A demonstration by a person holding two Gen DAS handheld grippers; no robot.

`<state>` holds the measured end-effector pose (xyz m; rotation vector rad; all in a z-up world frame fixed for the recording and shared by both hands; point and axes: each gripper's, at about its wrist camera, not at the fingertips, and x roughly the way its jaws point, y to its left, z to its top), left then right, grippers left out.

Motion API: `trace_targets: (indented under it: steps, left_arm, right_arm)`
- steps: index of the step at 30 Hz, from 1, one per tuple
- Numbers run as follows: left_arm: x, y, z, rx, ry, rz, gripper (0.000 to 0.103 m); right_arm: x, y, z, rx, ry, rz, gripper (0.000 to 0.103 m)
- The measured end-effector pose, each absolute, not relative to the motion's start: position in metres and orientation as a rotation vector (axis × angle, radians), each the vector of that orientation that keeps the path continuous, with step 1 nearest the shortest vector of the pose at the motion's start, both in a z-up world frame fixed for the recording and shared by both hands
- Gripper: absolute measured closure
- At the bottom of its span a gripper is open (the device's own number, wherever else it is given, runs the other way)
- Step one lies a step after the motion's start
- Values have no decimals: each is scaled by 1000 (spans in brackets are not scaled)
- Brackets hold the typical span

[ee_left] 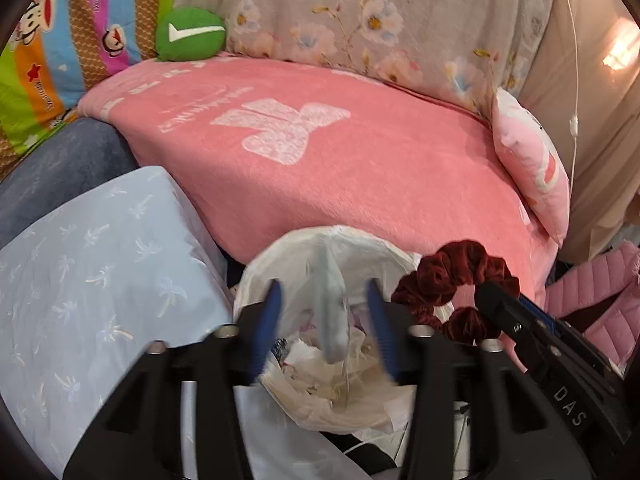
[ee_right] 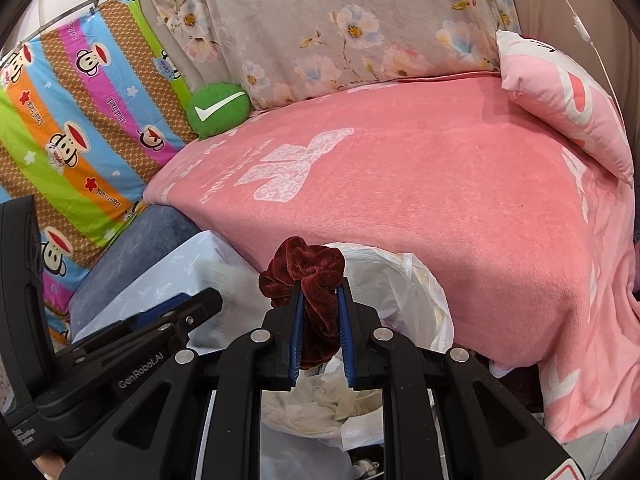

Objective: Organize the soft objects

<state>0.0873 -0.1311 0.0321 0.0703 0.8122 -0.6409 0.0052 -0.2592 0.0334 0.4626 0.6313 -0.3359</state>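
Note:
A dark red velvet scrunchie (ee_right: 316, 276) is pinched between the blue pads of my right gripper (ee_right: 319, 286), which is shut on it above a white bag-lined bin (ee_right: 404, 280). In the left wrist view the same scrunchie (ee_left: 452, 276) hangs from the right gripper (ee_left: 490, 294) at the bin's right edge. My left gripper (ee_left: 323, 286) is open over the bin (ee_left: 280, 264), its fingers blurred. A pale bluish soft strip (ee_left: 332, 320) shows between them; I cannot tell whether it touches either pad. Crumpled white material lies inside the bin.
Behind the bin, a pink blanket (ee_left: 340, 160) covers the bed, with a green check-mark cushion (ee_left: 190, 34) at its far left and a pink pillow (ee_left: 532, 168) at its right. A pale blue palm-print pillow (ee_left: 88, 272) lies left of the bin. Floral and monkey-print quilts stand behind.

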Motion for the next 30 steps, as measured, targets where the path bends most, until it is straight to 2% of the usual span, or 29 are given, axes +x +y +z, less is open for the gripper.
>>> trace_targets:
  steps: [3, 9, 15, 23, 25, 30]
  left_arm:
    - [89, -127, 36, 64, 792, -629, 42]
    - [94, -117, 38, 61, 778, -597, 40]
    - [98, -106, 37, 54, 776, -560, 38]
    - [101, -89, 35, 27, 781, -530, 35]
    - [100, -86, 35, 22, 780, -522, 34]
    - [98, -76, 35, 6, 780, -502, 28]
  right_arm:
    - [9, -259, 32, 459, 635, -335, 88]
    - [20, -254, 33, 441, 638, -327, 83]
    - [31, -245, 36, 412, 639, -311, 82]
    - [38, -233, 39, 378, 650, -284, 77]
    - [38, -229, 40, 366, 658, -276, 73]
    - [36, -220, 41, 338, 684, -258, 70]
